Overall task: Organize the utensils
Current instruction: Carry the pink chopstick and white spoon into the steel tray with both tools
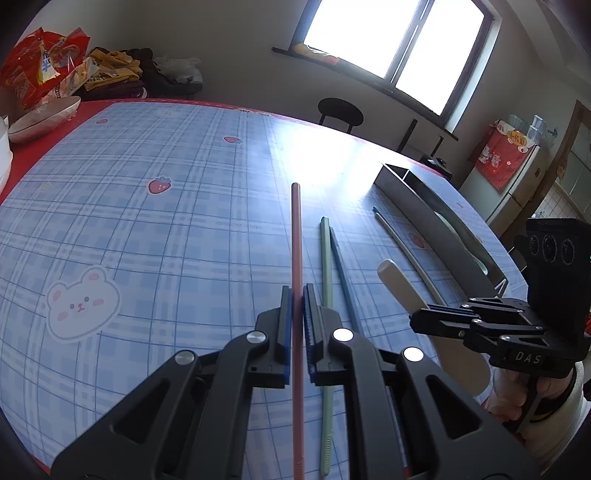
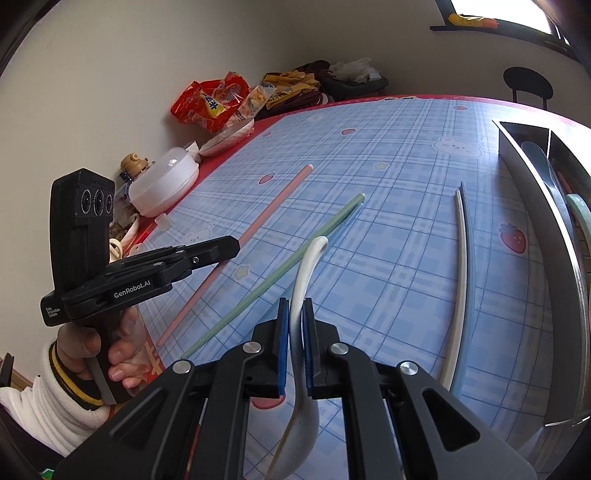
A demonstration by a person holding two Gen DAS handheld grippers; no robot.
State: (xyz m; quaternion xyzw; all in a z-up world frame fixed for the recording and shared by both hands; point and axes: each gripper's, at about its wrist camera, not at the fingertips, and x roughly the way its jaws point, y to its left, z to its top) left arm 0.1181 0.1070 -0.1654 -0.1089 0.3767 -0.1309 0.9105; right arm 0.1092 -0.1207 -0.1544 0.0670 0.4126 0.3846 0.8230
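On blue plaid tablecloth (image 1: 147, 221): 5 chopsticks; window (image 1: 399, 33) bright behind.

Left gripper (image 1: 297, 291) reaching forward low over table, jaws nearly closed, pinching pink chopstick (image 1: 296, 236). Right gripper (image 2: 295, 306) pointing forward alongside, jaws clamping white spoon (image 2: 308, 266) by handle. Bare hands gripping both handles, white cuffs showing.

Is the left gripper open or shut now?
Shut: the left gripper clamps the pink chopstick, both blue pads pressed against it.
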